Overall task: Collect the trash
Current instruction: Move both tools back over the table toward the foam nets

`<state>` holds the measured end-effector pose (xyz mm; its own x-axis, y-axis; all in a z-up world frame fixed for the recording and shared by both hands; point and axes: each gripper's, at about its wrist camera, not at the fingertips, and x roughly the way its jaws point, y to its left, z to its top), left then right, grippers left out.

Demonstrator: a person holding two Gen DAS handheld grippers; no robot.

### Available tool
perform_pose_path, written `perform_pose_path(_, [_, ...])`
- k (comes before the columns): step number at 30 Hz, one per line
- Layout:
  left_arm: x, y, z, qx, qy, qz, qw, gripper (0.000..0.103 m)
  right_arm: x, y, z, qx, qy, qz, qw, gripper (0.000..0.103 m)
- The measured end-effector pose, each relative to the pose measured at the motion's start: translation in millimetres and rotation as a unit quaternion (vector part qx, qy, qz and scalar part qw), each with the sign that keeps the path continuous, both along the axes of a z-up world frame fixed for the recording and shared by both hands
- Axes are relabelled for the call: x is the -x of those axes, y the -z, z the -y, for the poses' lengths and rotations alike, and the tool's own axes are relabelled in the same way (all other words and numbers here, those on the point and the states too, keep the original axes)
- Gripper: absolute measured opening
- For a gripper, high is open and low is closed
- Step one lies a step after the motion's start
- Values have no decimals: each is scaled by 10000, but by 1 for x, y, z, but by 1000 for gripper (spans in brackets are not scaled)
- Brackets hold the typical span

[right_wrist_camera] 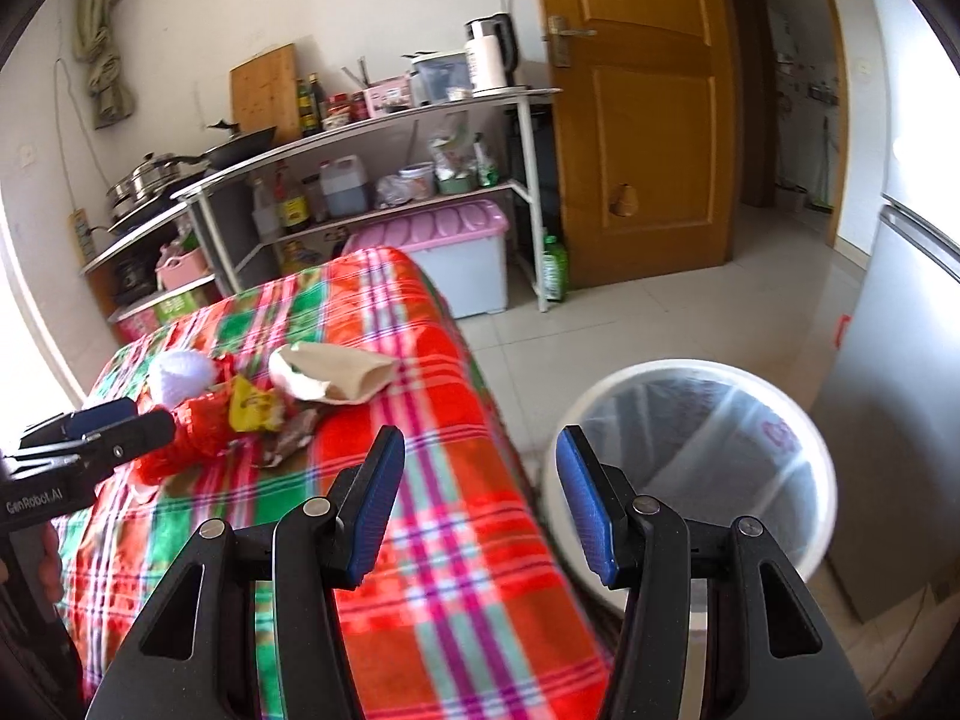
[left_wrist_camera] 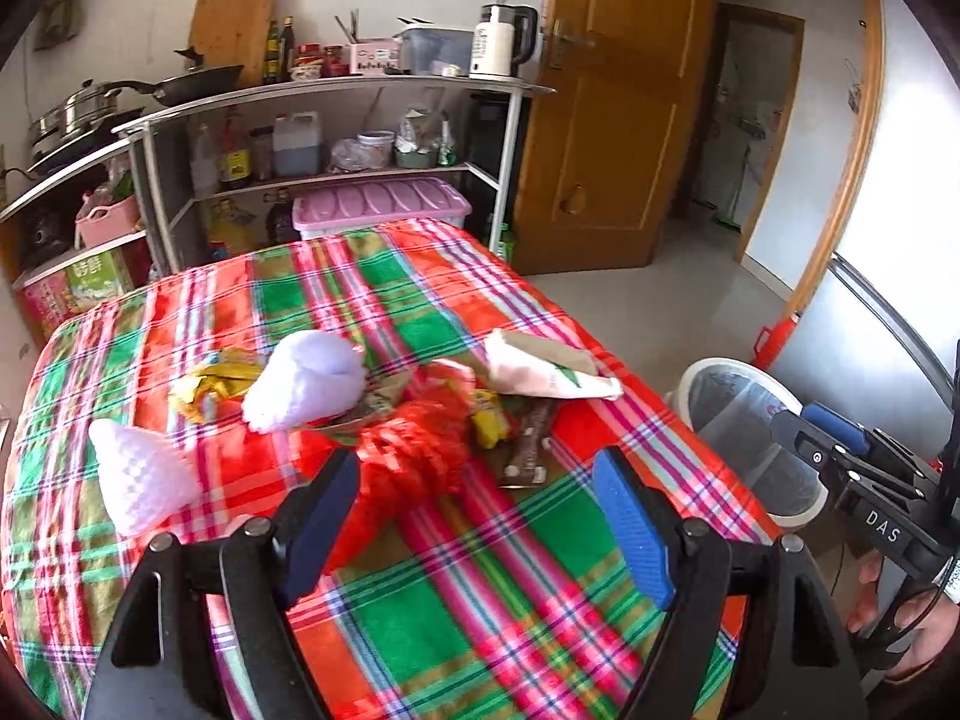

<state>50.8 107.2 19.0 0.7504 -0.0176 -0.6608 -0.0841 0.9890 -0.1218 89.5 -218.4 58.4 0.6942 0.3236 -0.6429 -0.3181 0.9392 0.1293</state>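
Trash lies in a heap on the plaid tablecloth [left_wrist_camera: 432, 600]: a red mesh bag [left_wrist_camera: 414, 450], two white foam nets [left_wrist_camera: 306, 381] [left_wrist_camera: 141, 474], a yellow wrapper [left_wrist_camera: 210, 381], a small yellow packet [left_wrist_camera: 489, 417], a brown wrapper [left_wrist_camera: 528, 441] and a beige paper bag [left_wrist_camera: 549, 366]. My left gripper [left_wrist_camera: 474, 510] is open and empty, just short of the red mesh bag. My right gripper [right_wrist_camera: 480, 498] is open and empty, over the table's right edge beside the white lined bin [right_wrist_camera: 696, 468]. The heap also shows in the right wrist view [right_wrist_camera: 252, 414].
A metal shelf rack [left_wrist_camera: 336, 138] with pots, bottles and a kettle stands behind the table. A pink-lidded box [left_wrist_camera: 384, 204] sits under it. A wooden door [left_wrist_camera: 618, 108] is at the back right, a grey fridge [right_wrist_camera: 900, 390] at the far right.
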Motion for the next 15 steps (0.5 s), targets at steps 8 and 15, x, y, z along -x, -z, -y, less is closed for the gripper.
perform_pose_path(8, [33,15,-73,137,-713,-29,9974,88,7,11,-64,15,-760,-110,9970,54])
perform_pose_path(15, [54,23,-119,199,-1163,-42,9930,94,16,22,-117,178,-1376,-200,9901,54])
